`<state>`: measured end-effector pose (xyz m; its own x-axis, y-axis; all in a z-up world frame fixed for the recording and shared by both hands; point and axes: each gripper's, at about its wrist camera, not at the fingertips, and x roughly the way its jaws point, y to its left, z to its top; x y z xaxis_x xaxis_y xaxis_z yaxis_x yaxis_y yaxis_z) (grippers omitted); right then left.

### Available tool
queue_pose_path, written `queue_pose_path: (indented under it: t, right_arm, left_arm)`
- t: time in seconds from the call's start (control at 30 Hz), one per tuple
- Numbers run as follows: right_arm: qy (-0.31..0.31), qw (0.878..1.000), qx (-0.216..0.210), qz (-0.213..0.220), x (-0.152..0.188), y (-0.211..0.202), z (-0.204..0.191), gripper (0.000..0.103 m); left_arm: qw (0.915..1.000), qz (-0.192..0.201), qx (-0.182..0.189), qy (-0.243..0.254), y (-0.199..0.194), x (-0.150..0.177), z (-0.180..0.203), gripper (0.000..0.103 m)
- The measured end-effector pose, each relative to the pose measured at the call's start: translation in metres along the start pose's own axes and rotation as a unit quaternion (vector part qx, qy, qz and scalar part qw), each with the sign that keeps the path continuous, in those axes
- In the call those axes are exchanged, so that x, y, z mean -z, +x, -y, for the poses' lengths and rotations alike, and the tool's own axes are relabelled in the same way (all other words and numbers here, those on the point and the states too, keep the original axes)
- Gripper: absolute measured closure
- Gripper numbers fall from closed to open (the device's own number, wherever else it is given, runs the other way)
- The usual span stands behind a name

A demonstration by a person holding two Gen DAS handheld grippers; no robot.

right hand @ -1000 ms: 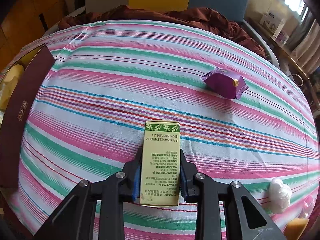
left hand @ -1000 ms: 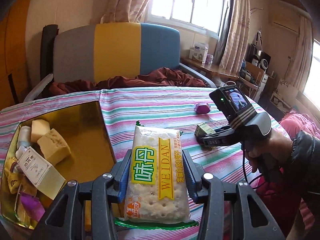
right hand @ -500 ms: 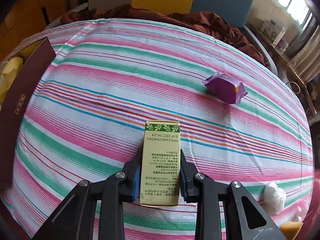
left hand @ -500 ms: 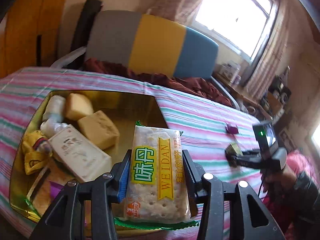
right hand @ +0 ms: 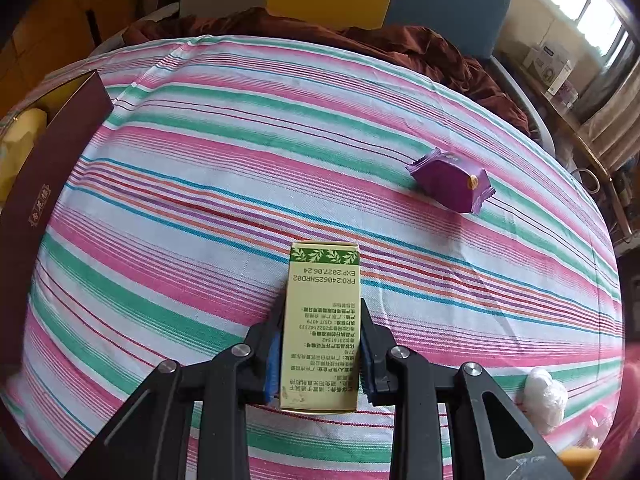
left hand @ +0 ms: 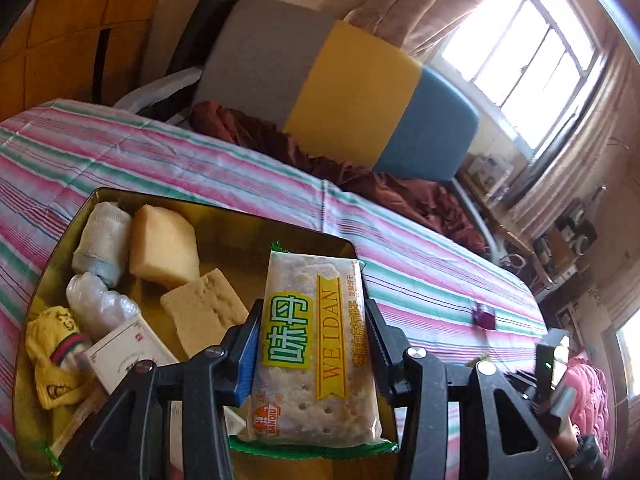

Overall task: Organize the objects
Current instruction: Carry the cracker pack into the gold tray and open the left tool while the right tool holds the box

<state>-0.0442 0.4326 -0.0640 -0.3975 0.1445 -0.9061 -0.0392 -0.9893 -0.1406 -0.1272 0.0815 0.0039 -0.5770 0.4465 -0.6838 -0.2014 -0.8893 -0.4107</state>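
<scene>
My left gripper (left hand: 312, 344) is shut on a pack of WEIDAN crackers (left hand: 316, 344) and holds it above the right part of a gold-lined box (left hand: 240, 232). In the box lie two yellow sponge blocks (left hand: 162, 248), a white cloth roll (left hand: 102, 240), a clear plastic bundle (left hand: 100, 308), a white carton (left hand: 128, 350) and a yellow cloth (left hand: 52, 356). My right gripper (right hand: 320, 344) is shut on a pale green carton (right hand: 322, 320) just over the striped tablecloth (right hand: 240, 200). A purple snack packet (right hand: 452, 186) lies beyond it to the right.
The box's maroon outer wall (right hand: 36, 200) stands at the left of the right wrist view. A white plastic wad (right hand: 546, 398) and an orange-yellow object (right hand: 576, 458) lie at the lower right. A sofa (left hand: 340, 92) with a dark red blanket (left hand: 360, 172) sits behind the table.
My left gripper has swung left with the cracker pack, from over the tablecloth to over the box, and rolled so the scene tilts. The right gripper and its carton have stayed put.
</scene>
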Motion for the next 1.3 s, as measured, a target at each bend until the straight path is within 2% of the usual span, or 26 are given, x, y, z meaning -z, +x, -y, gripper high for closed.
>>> queue_pose_path:
  t: [0.23, 0.5, 0.57, 0.77, 0.97, 1.13, 1.3]
  right_arm:
    - [-0.001, 1.0, -0.002, 0.0, -0.001, 0.0, 0.001, 0.072]
    - [-0.002, 1.0, -0.003, 0.0, -0.003, 0.001, 0.001, 0.072]
    - [-0.002, 1.0, -0.003, 0.0, -0.003, 0.0, 0.0, 0.072]
    - [-0.002, 1.0, -0.004, 0.001, -0.004, 0.0, -0.001, 0.072]
    - [-0.003, 1.0, -0.002, 0.002, -0.003, -0.001, -0.003, 0.072]
    - [-0.004, 1.0, -0.002, 0.002, -0.003, 0.0, -0.003, 0.072]
    - [-0.004, 1.0, -0.001, 0.004, -0.003, 0.0, -0.003, 0.072]
  left_arm:
    - [0.9987, -0.03, -0.041, -0.008, 0.049, -0.01, -0.001, 0.057]
    - [0.9925, -0.079, -0.092, 0.016, 0.095, -0.006, -0.002, 0.056]
    - [0.9918, -0.089, -0.091, 0.012, 0.1, -0.004, -0.005, 0.056]
    - [0.9935, -0.065, -0.092, 0.018, 0.079, -0.001, -0.003, 0.055]
    - [0.9932, -0.01, -0.093, 0.069, 0.034, 0.01, 0.014, 0.055]
    - [0.9926, 0.006, -0.089, 0.083, 0.004, 0.024, 0.018, 0.055]
    - [0.9895, 0.02, -0.101, 0.102, -0.023, 0.044, 0.019, 0.055]
